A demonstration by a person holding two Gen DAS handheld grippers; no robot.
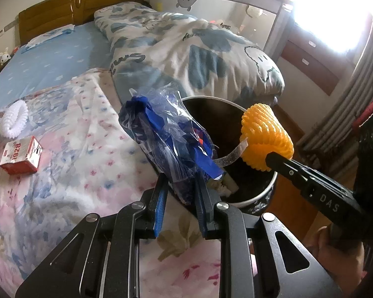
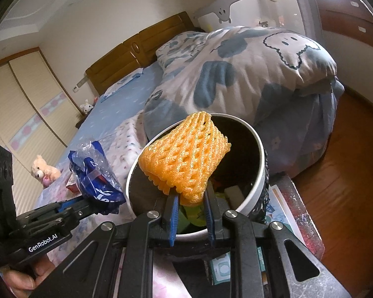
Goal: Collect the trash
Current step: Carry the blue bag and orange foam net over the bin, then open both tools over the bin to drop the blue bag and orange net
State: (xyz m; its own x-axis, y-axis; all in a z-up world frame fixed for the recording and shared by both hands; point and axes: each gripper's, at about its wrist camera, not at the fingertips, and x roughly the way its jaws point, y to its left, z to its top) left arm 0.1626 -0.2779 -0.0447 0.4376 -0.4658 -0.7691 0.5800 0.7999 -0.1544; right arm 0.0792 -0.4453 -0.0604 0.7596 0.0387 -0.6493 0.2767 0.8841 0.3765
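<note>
Over the open mouth of the trash bin [image 2: 257,171], which stands against the foot of the bed [image 1: 62,129], the right tongs [image 2: 191,196] are clenched on an orange foam fruit net [image 2: 186,159], pinched at its lower edge so the rest fans out above the bin's dark inside. It looks featherlight and springy, an open lattice that squashes under the pads and would bounce back once freed; any edge serves as a hold, and it should drop slowly rather than fall straight. A strip of clear tape [image 1: 232,152] curls off its side toward the bin's near rim. Beside the bin, on the bed side of its rim, the left tongs [image 1: 180,193] are clenched on a crumpled blue and clear plastic wrapper [image 1: 169,134], gripped at its bottom end with the bulk standing above. Thin, crinkly and slick, it is likely to slide in a loose pinch, so a bunched fold is the safer hold. Well apart from the bin, on the bed's floral cover, lie a small red and white box [image 1: 21,156] and a white foam ring [image 1: 13,119], both probably light and easy to crush.
</note>
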